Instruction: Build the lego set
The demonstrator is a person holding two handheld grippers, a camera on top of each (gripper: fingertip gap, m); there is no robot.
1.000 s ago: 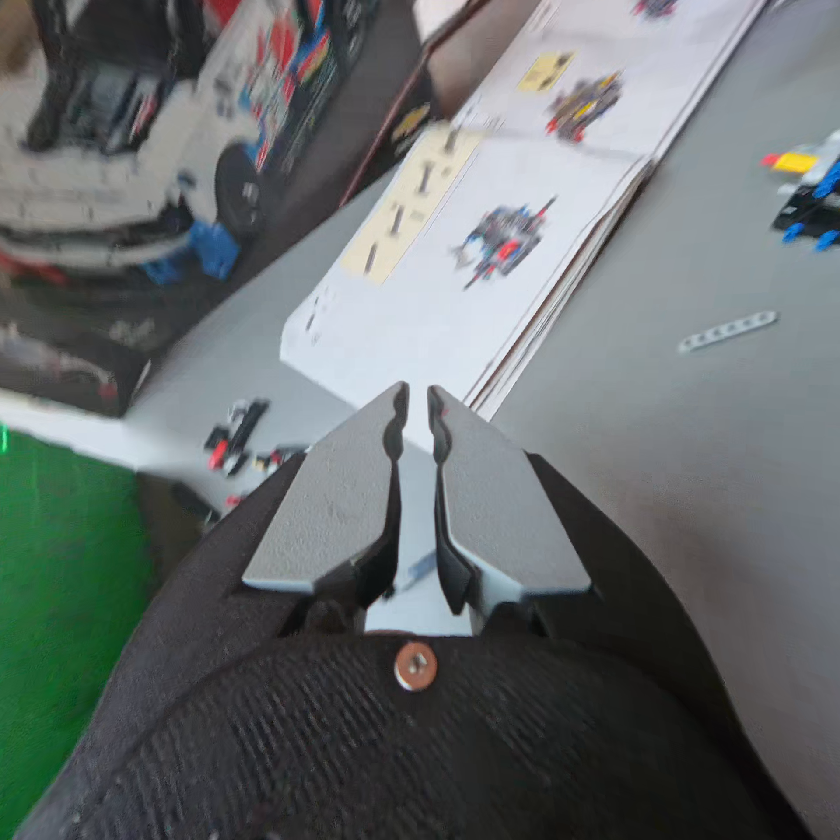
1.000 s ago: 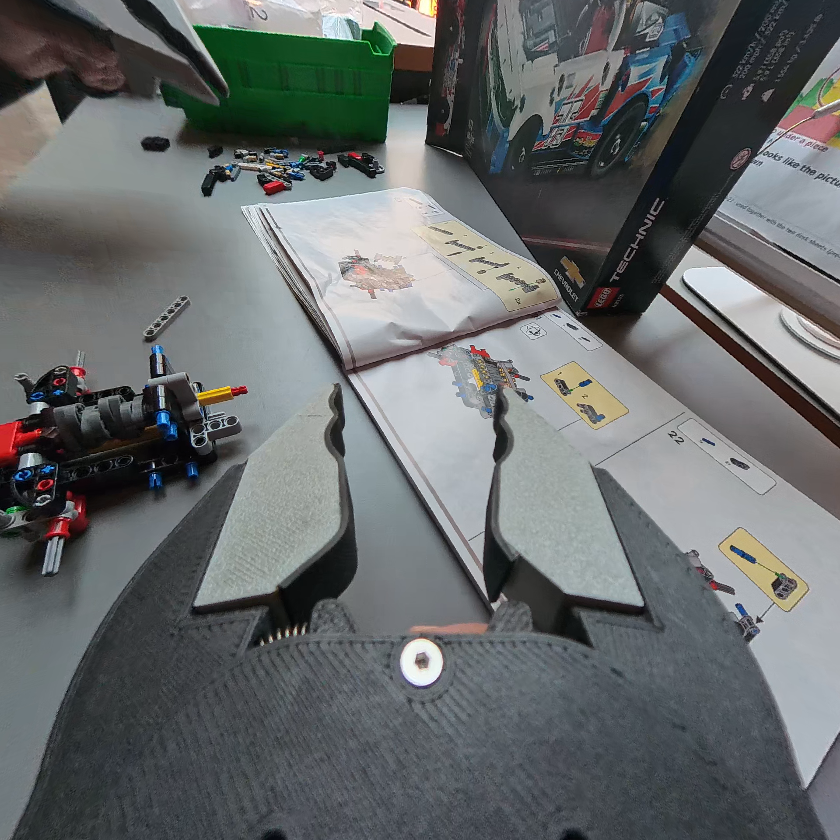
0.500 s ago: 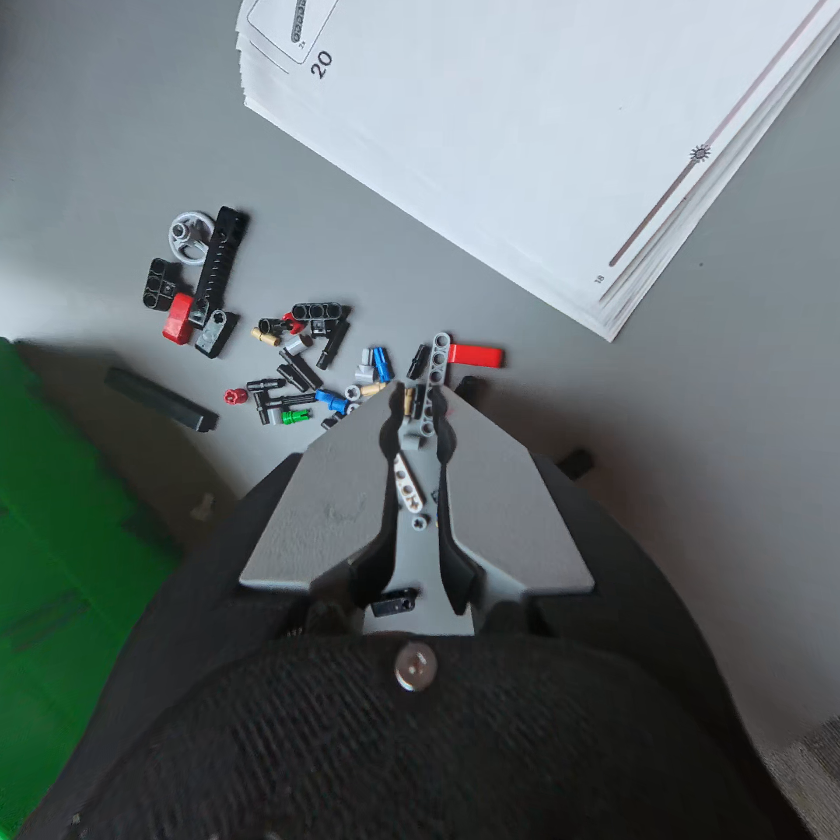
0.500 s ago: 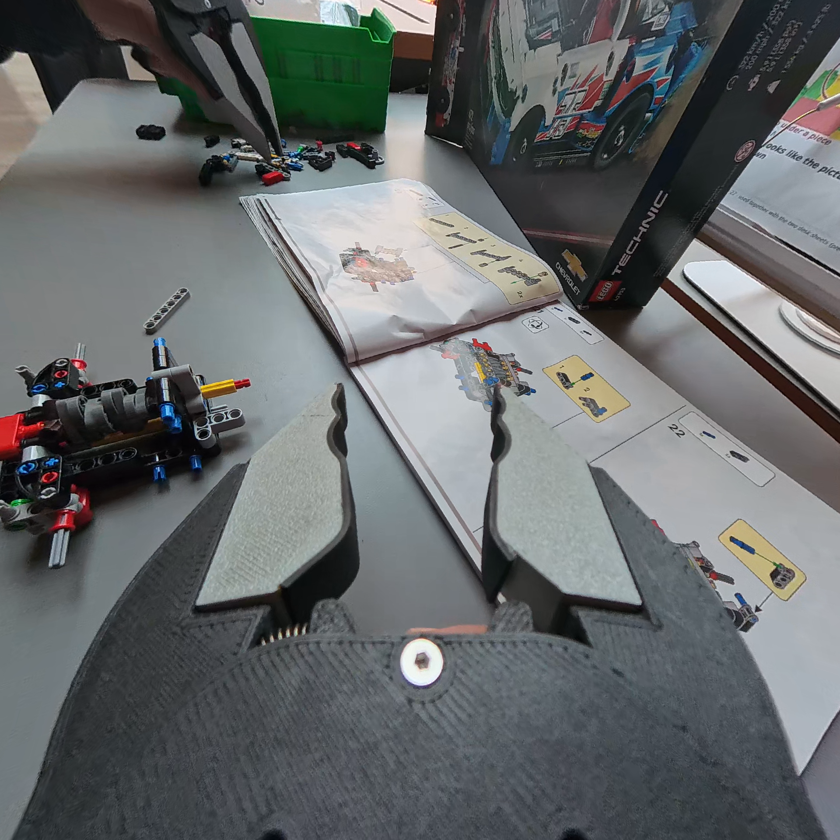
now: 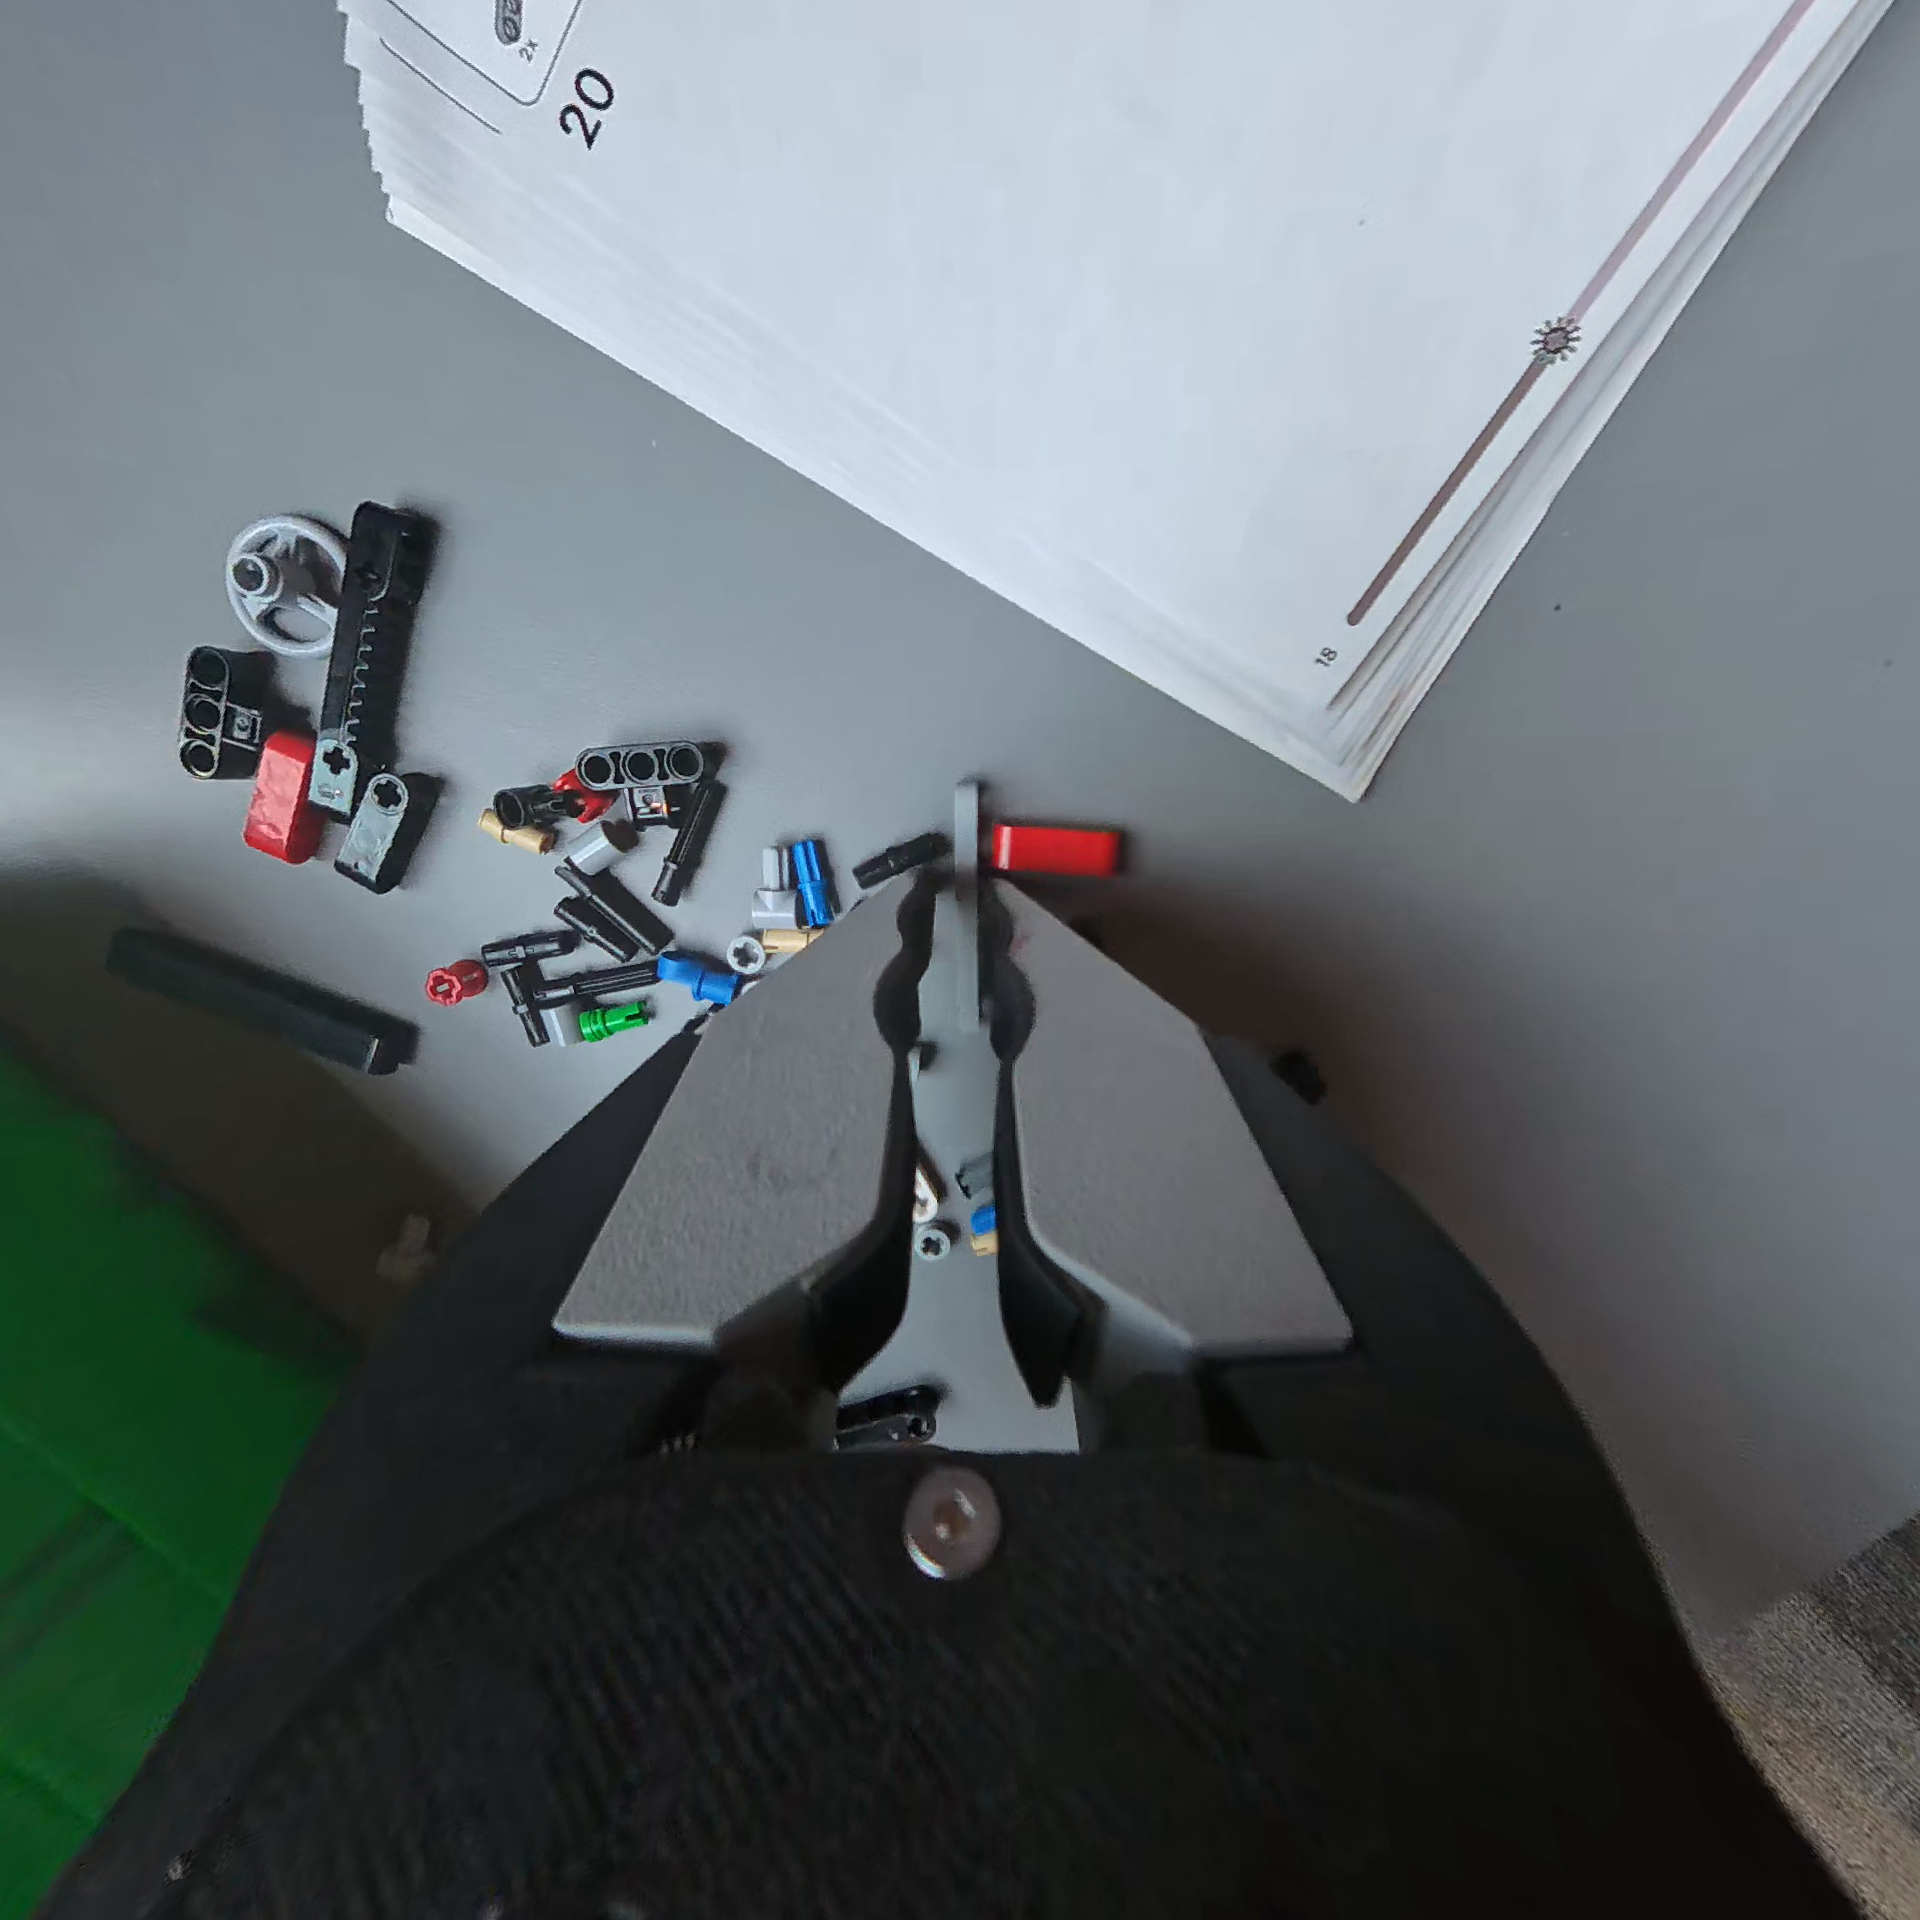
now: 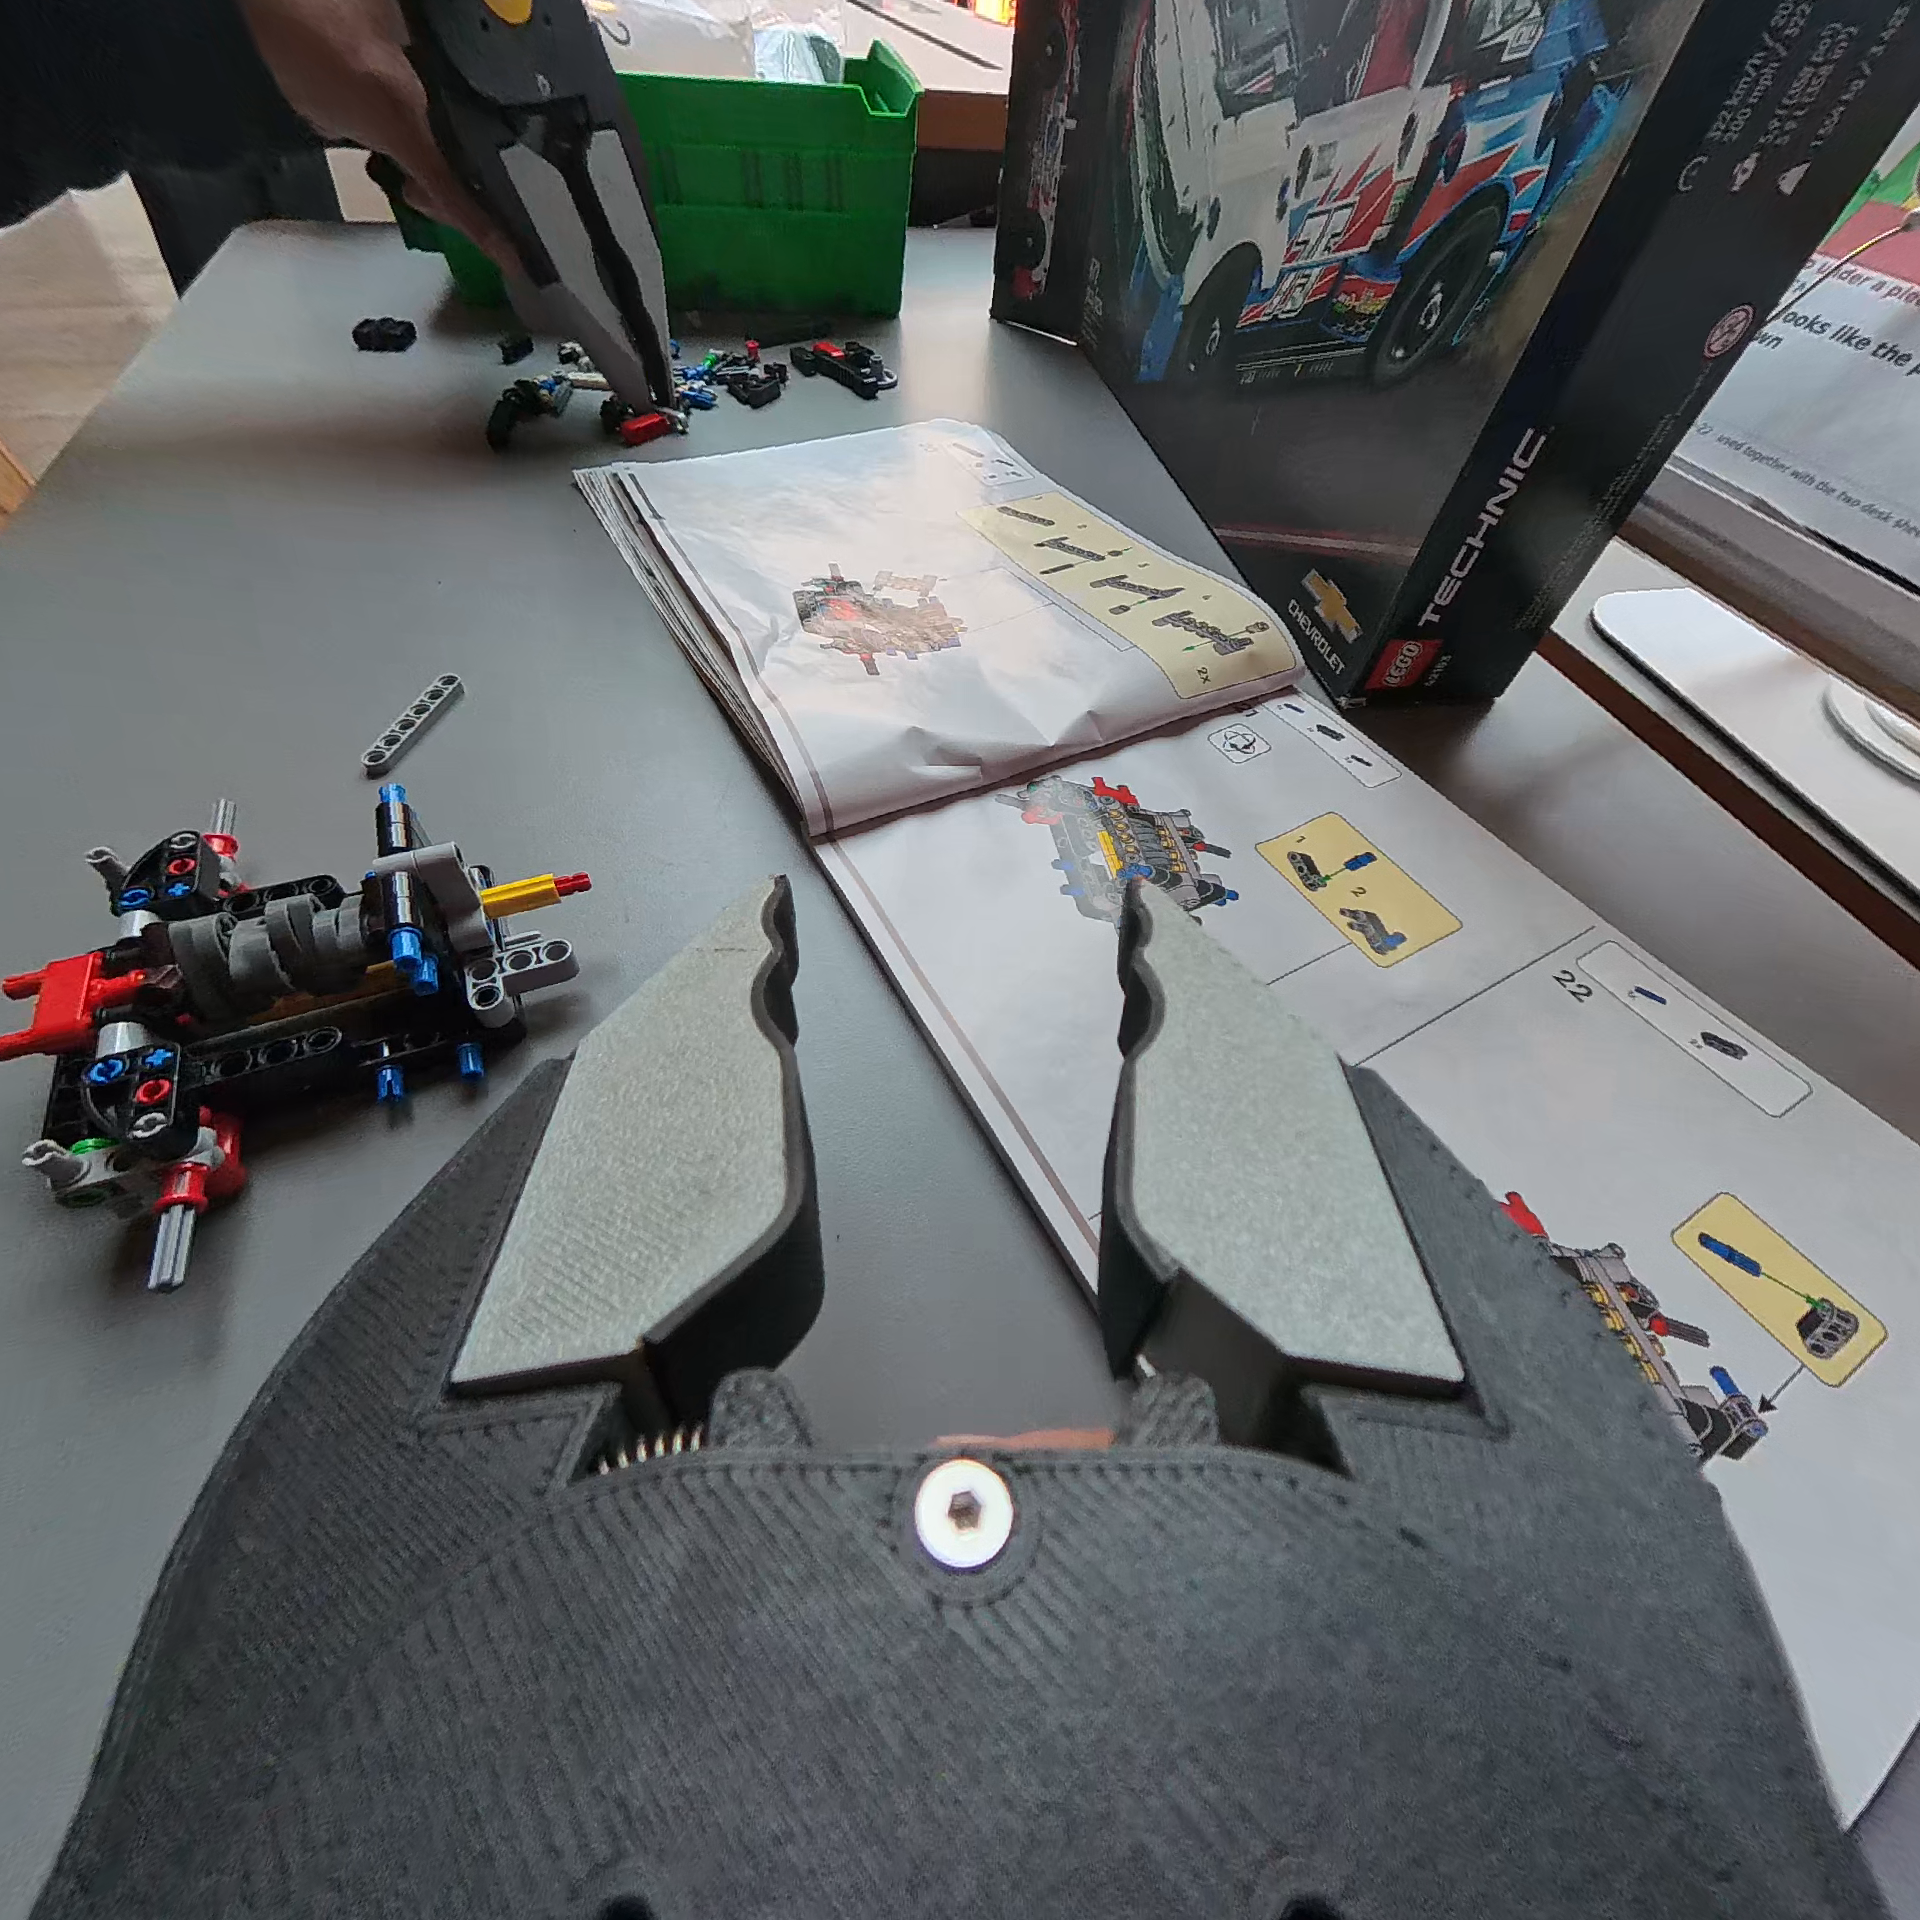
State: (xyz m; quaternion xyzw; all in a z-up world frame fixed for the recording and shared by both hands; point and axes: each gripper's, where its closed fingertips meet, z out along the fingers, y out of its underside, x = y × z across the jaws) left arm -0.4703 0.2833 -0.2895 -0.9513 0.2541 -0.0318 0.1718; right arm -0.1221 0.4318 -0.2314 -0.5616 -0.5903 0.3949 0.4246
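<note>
My left gripper [image 5: 954, 899] points down into a pile of small loose Lego pieces [image 5: 623, 883]. It is shut on a light grey beam [image 5: 968, 831], which stands on edge between the fingertips beside a red piece [image 5: 1055, 849]. The right wrist view shows the left gripper [image 6: 649, 390] at the far pile. My right gripper [image 6: 956, 914] is open and empty, hovering over the near edge of the open instruction booklet [image 6: 935, 623]. The partly built black, red and grey model [image 6: 281, 966] lies to its left.
A loose grey beam [image 6: 412, 724] lies beyond the model. A green bin [image 6: 769, 197] stands behind the pile and shows in the left wrist view [image 5: 125, 1351]. The set's box [image 6: 1403, 312] stands at the back right. A long black beam [image 5: 260, 997] lies by the bin. Some 40 cm of space lies between my two pairs of fingers.
My left gripper swung from over the booklet down onto the pile, then closed on the grey beam, which turned from flat onto its edge. My right gripper has barely moved.
</note>
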